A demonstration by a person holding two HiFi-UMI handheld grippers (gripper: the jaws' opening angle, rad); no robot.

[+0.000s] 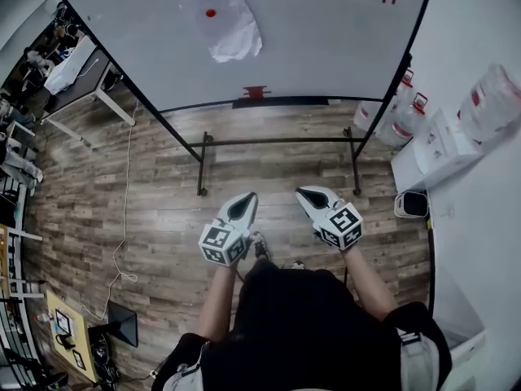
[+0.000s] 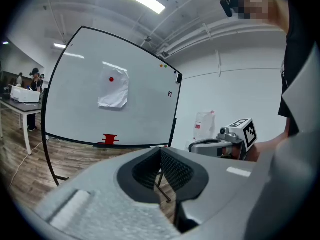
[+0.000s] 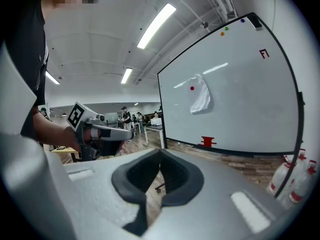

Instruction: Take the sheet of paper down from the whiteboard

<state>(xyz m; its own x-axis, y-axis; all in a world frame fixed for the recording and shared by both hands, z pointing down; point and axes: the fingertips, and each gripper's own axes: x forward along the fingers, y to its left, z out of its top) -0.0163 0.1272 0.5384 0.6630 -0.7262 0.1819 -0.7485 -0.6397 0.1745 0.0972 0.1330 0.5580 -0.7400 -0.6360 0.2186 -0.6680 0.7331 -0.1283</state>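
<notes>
A crumpled white sheet of paper (image 1: 228,27) hangs on the whiteboard (image 1: 326,39), pinned near its top by a red magnet (image 1: 211,12). The left gripper view shows the paper (image 2: 114,90) left of the board's centre; in the right gripper view the paper (image 3: 200,97) hangs mid-board. My left gripper (image 1: 245,205) and right gripper (image 1: 311,195) are held side by side in front of my body, well short of the board. Both are shut with nothing between their tips: left gripper (image 2: 160,152), right gripper (image 3: 160,154).
A red object (image 1: 255,92) sits on the board's lower ledge. The board's black stand (image 1: 277,142) rests on the wood floor. Plastic jugs (image 1: 389,120) and white boxes (image 1: 440,147) line the right wall. A table (image 1: 81,76) stands at the left, and a cable (image 1: 126,210) trails across the floor.
</notes>
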